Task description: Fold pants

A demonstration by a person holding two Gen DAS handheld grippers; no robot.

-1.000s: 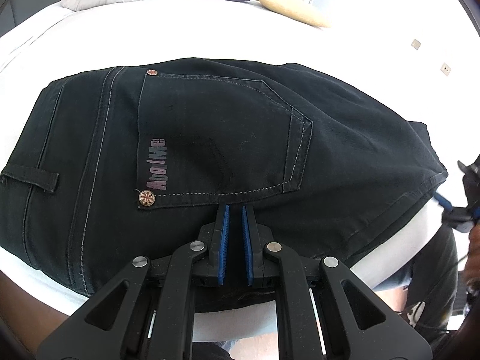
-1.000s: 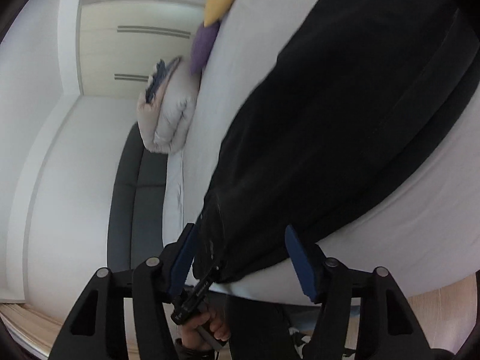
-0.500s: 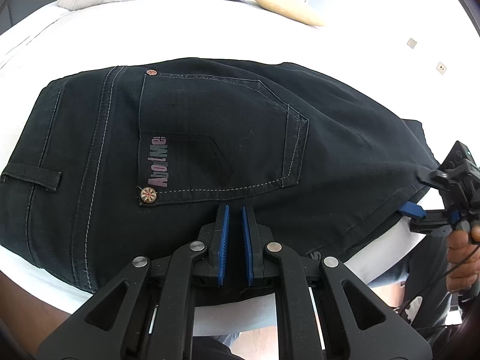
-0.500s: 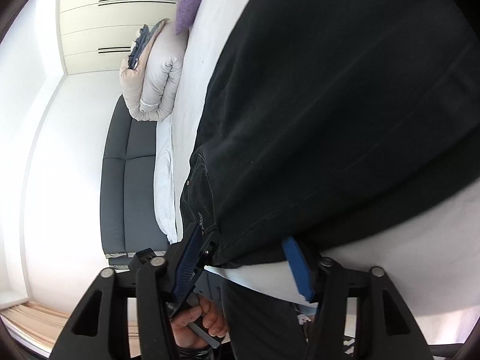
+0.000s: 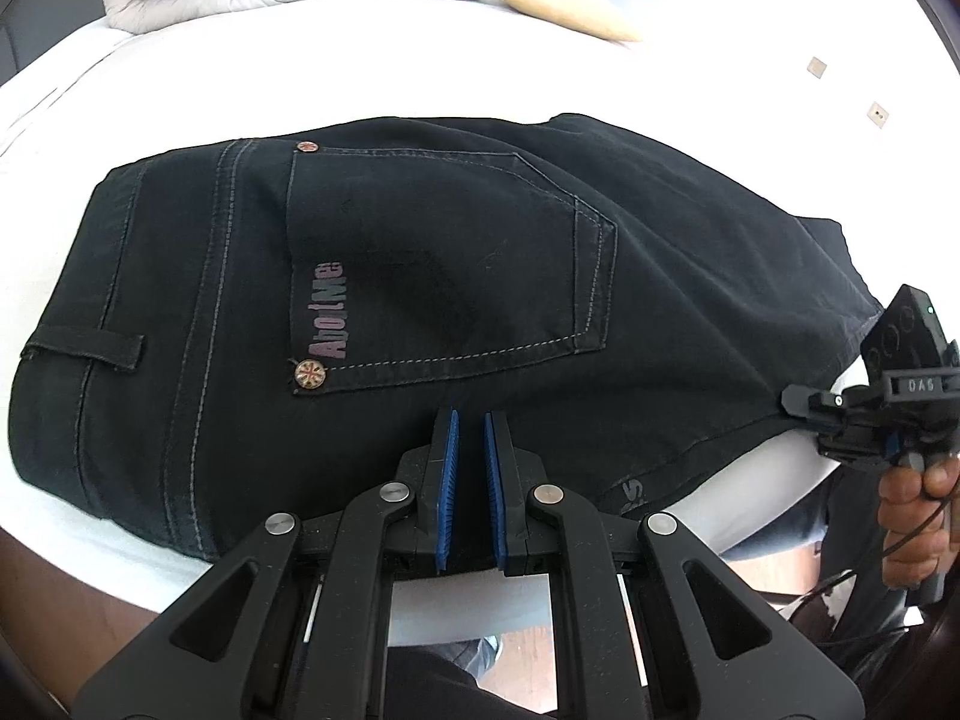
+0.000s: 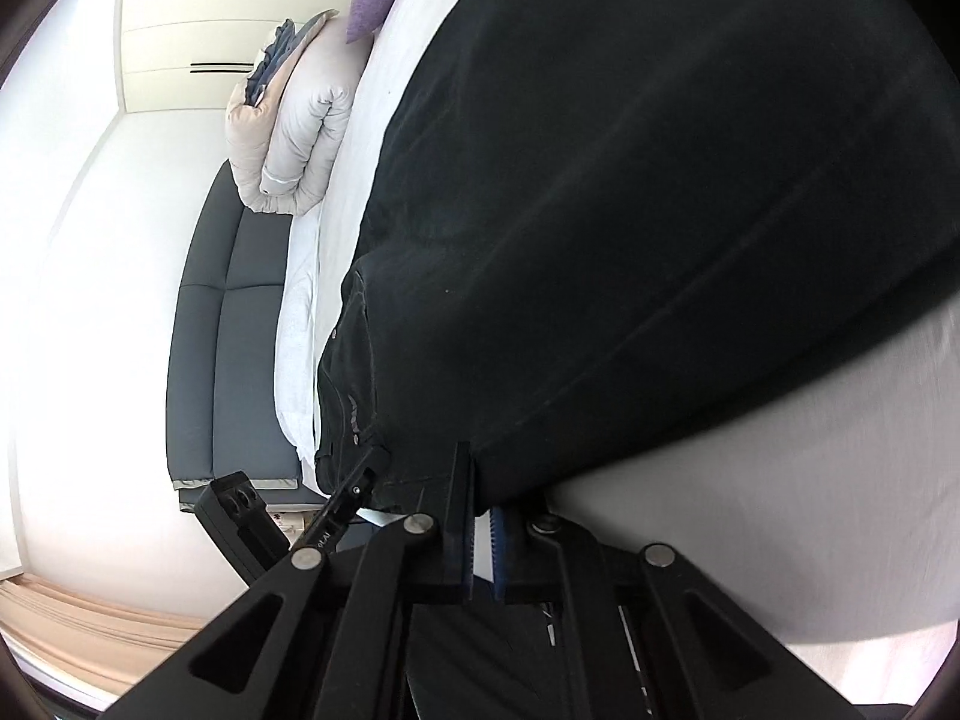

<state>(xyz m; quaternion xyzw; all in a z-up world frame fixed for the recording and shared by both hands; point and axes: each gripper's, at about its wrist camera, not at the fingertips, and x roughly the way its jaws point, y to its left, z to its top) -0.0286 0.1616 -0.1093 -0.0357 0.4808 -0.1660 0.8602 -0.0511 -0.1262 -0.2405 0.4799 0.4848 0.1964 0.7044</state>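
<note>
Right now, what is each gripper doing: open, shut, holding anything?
Left gripper: shut on the near edge of the pants.
Right gripper: shut on the pants edge further along.

Right gripper [image 6: 480, 516] jaws clamped on black pants [image 6: 630, 210] edge, over white bed [image 6: 780, 510].

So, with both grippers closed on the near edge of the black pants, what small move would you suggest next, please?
Probably lift both together and carry the edge across: the left gripper and right gripper each pinch the black denim pants, which lie flat on the white bed.
</note>
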